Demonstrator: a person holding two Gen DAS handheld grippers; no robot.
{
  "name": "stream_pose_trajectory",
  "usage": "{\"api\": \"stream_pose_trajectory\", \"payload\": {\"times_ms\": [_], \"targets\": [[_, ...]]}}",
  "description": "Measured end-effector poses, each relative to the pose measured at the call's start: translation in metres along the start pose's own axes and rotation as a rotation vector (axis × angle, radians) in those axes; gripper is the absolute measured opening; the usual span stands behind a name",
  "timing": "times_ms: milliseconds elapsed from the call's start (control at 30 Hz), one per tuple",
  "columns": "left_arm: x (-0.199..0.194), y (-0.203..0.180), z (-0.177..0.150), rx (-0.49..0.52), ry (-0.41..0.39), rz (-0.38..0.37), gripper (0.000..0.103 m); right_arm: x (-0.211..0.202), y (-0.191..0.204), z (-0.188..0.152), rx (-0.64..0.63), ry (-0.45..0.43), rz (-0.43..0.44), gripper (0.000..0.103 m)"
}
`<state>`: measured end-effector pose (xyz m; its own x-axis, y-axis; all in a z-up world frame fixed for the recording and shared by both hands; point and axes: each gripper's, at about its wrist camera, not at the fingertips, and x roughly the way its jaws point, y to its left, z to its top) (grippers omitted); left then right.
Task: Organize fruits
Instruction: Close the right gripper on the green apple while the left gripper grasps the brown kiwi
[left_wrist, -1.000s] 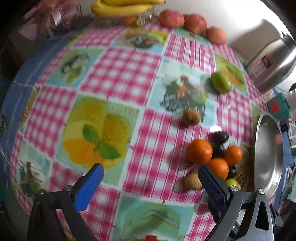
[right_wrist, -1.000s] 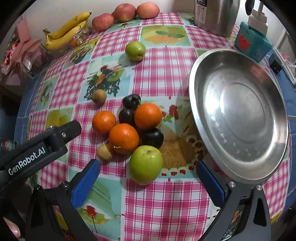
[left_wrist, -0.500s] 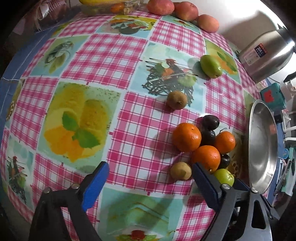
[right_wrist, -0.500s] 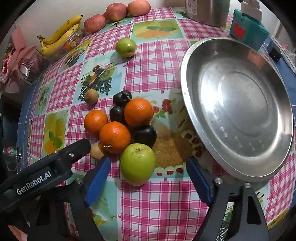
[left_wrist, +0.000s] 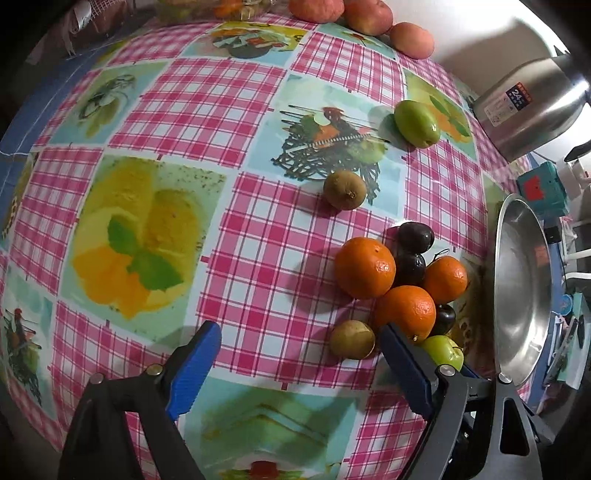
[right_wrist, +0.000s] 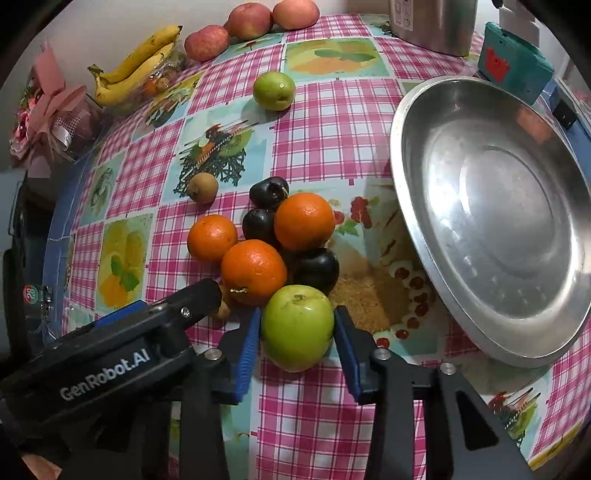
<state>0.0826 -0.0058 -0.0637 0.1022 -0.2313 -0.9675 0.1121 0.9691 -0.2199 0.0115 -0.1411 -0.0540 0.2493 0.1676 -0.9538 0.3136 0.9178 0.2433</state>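
Green apple (right_wrist: 297, 326) sits between the right gripper's (right_wrist: 295, 345) closing jaws, pads at its sides. Left gripper (left_wrist: 299, 365) hangs wide over the checked surface (left_wrist: 258, 258), holding nothing.

R gripper (right_wrist: 297, 334) fingers closing w/ fruit between; L gripper (left_wrist: 301, 363) fingers wide, both angled steeply down.
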Motion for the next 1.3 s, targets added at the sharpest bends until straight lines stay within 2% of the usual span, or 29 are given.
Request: {"api": "stream_pose_trajectory", "payload": {"times_ms": [133,200,267,333,500,567,667,767,967,1067,1300], "targets": [[0.005,0.0,0.001,-0.008,0.009,-0.014,0.089,-0.001,-0.003,0.0,0.009,0.006,0.008,0.042],[0.006,0.002,-0.002,-0.01,0.008,-0.022,0.083,-0.002,-0.004,-0.001,0.015,0.009,0.009,0.042],[0.005,0.002,-0.003,-0.006,0.007,-0.049,0.068,-0.002,-0.005,-0.001,0.016,0.01,0.007,0.042],[0.006,-0.001,-0.004,-0.002,0.011,-0.064,0.06,-0.004,-0.008,-0.002,0.023,0.014,0.014,0.042],[0.004,-0.002,-0.005,-0.008,0.017,-0.097,0.05,-0.003,-0.006,-0.002,0.018,0.018,0.011,0.042],[0.002,-0.004,-0.005,-0.014,0.021,-0.13,0.038,-0.003,-0.006,-0.002,0.017,0.019,0.01,0.042],[-0.003,-0.008,-0.005,-0.015,0.022,-0.154,0.029,-0.002,-0.006,-0.002,0.016,0.02,0.009,0.042],[-0.003,-0.009,-0.003,-0.02,0.024,-0.167,0.025,-0.003,-0.006,-0.002,0.016,0.02,0.009,0.042],[-0.01,-0.001,-0.002,-0.036,0.0,-0.165,0.025,-0.002,-0.006,-0.002,0.015,0.02,0.008,0.042],[-0.019,0.005,0.002,-0.051,-0.044,-0.132,0.025,-0.003,-0.005,-0.001,0.018,0.016,0.011,0.041],[-0.05,0.009,0.006,-0.06,-0.155,-0.135,0.025,-0.026,0.001,0.002,0.004,-0.057,0.05,0.041]]}}
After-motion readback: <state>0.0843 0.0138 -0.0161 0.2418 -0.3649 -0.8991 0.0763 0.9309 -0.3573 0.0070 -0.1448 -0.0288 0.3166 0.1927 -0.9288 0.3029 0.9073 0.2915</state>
